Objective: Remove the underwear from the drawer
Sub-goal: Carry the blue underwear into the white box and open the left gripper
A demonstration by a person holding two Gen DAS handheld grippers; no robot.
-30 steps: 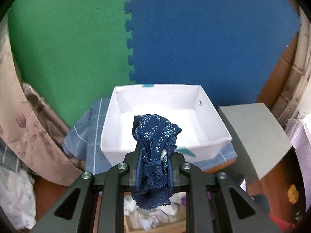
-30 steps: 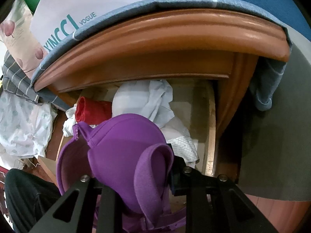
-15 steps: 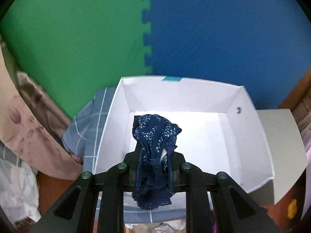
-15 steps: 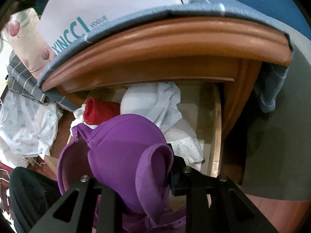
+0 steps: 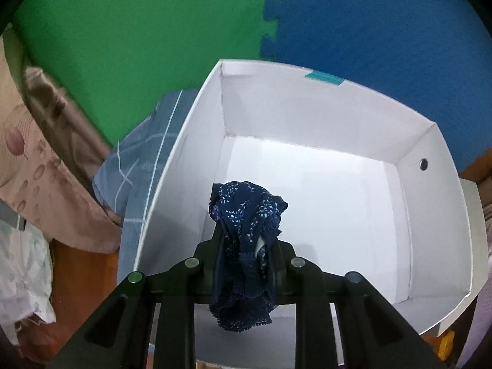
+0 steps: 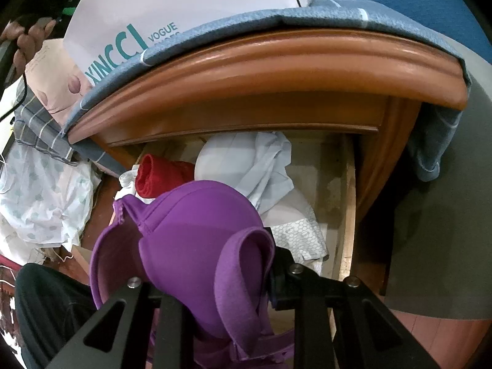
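1. Your left tongs [image 5: 246, 246] grip a dark blue lace pair of underwear [image 5: 246, 221], which bunches up above the tips and hangs down between the arms. The jaws have just been easing open a little, yet the cloth is between them and does not drop.
2. Those tongs hang over a white box [image 5: 430, 221]; the underwear sits above its floor toward 7 o'clock.
3. The box rests on a blue checked cloth [image 5: 138, 166], with a green mat [image 5: 138, 46] at 11 o'clock and a blue mat [image 5: 384, 30] at 1 o'clock.
4. Your right tongs [image 6: 215, 264] are clenched on a purple bra [image 6: 196, 233], held above the open drawer [image 6: 347, 190].
5. In the drawer lie a red garment [image 6: 160, 175] at 11 o'clock of the bra and white garments [image 6: 246, 166] at 12 o'clock.
6. The wooden cabinet top [image 6: 276, 67] juts out over the drawer, and the white box shows at its upper left.
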